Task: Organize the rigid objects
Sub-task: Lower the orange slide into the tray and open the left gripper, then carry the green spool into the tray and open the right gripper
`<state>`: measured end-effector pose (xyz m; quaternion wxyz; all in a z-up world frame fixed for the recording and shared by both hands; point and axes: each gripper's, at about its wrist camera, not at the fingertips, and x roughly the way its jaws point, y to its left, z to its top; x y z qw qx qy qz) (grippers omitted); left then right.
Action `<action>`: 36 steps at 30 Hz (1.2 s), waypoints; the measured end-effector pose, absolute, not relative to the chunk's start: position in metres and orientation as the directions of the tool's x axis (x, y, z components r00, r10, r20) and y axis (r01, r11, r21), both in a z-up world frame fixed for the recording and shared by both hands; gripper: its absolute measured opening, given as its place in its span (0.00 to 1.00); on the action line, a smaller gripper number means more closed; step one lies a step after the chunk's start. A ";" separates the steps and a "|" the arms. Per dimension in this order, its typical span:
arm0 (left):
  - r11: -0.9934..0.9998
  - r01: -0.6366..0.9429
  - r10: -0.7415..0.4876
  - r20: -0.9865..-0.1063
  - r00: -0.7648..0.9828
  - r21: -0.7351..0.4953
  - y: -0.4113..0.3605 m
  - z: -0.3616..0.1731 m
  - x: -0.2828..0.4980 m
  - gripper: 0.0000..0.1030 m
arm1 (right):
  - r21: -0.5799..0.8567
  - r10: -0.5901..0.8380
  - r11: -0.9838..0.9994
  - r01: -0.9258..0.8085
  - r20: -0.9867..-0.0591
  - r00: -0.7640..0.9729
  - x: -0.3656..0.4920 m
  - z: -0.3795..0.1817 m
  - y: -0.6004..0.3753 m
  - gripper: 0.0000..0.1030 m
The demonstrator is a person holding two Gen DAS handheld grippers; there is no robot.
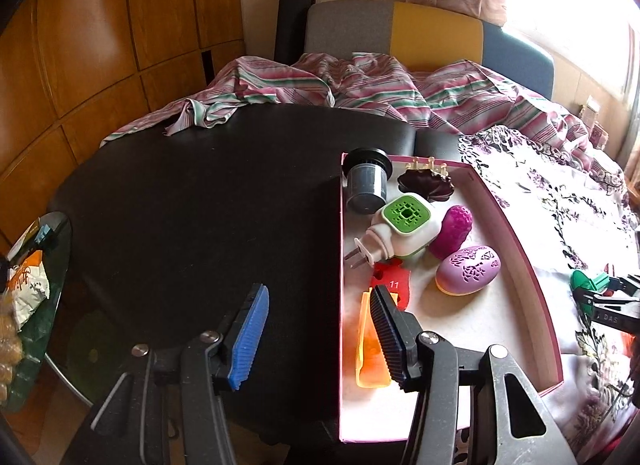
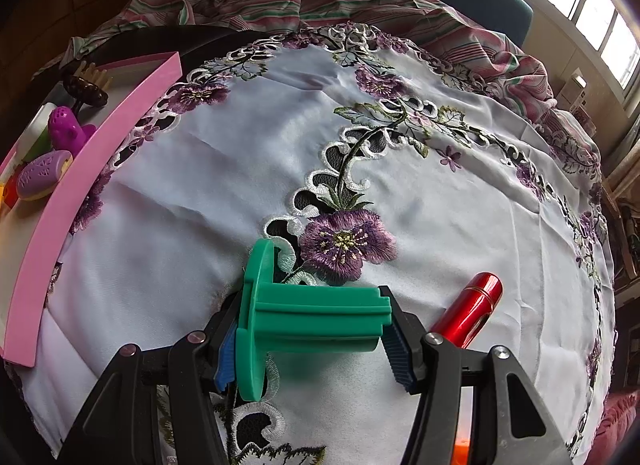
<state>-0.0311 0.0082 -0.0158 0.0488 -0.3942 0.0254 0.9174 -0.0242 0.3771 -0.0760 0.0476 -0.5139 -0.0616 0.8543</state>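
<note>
A striped sheet [image 1: 360, 81] lies rumpled behind the embroidered cloth [image 2: 280, 137] and chairs [image 1: 436, 33].

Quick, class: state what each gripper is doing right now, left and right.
Left gripper: open, holding nothing, above the pink-walled tray's edge.
Right gripper: closed on the green plastic spool.

Black table [image 1: 180, 205] under embroidered cloth [image 2: 400, 185], pink tray [image 2: 80, 193], red tube [image 2: 472, 309].
</note>
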 end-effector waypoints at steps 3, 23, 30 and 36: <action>-0.995 -0.103 0.062 -0.729 -0.682 0.012 0.006 -0.017 -0.032 0.55 | -0.158 0.148 -0.987 -0.017 -0.871 -0.468 -0.024 -0.076 0.377 0.58; -0.996 -0.094 0.067 -0.714 -0.697 -0.001 -0.007 -0.015 -0.028 0.59 | -0.157 0.151 -0.987 -0.027 -0.870 -0.468 -0.022 -0.056 0.351 0.58; -0.996 -0.089 0.063 -0.715 -0.696 -0.001 -0.010 -0.016 -0.027 0.60 | -0.096 0.071 -0.995 0.021 -0.851 -0.520 -0.020 -0.038 0.317 0.58; -0.997 -0.081 0.057 -0.712 -0.700 0.000 -0.011 -0.016 -0.026 0.62 | -0.029 -0.026 -0.996 0.088 -0.826 -0.563 -0.017 -0.018 0.280 0.58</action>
